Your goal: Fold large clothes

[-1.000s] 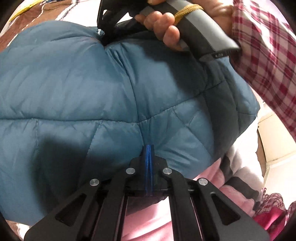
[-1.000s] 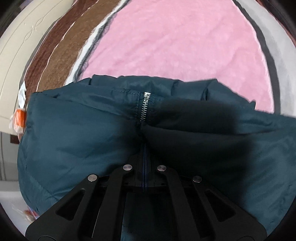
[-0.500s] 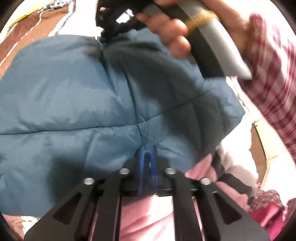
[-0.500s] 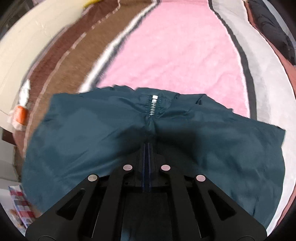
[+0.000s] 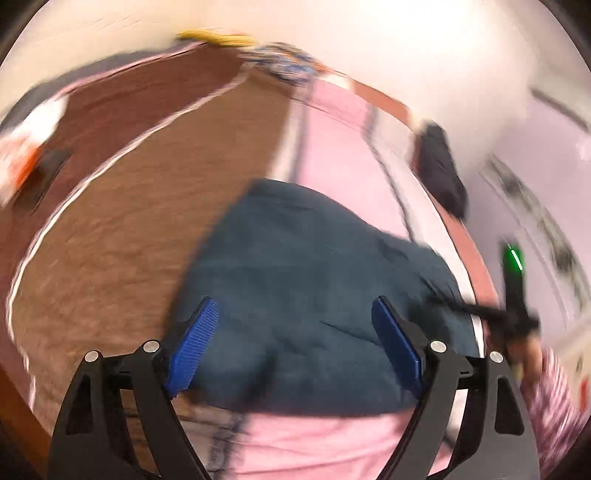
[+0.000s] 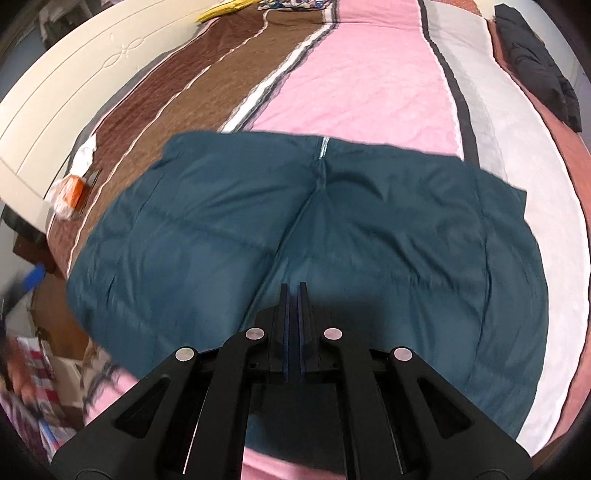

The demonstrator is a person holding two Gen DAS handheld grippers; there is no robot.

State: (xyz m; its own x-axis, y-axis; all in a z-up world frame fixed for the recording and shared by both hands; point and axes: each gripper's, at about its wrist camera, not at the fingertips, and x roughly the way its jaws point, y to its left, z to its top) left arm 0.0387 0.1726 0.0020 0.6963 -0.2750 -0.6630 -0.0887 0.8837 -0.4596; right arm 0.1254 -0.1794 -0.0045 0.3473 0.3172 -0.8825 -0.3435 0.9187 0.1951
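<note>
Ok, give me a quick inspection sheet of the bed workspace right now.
Surface: striped pink, brown and grey bedspread.
Job's things: teal quilted puffer jacket lying spread out, zipper at far edge.
Clutter: orange-and-white packet, black garment, yellow item.
Grippers: left gripper jaws opening, nothing between; right gripper shut, whether it pinches fabric unclear.
Cables: nothing seen.
Surroundings: cream headboard.

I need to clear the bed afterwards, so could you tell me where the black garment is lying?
The black garment lies at the far right edge of the bed in the right wrist view, on the reddish border stripe beyond the grey one, well apart from the teal jacket.
</note>
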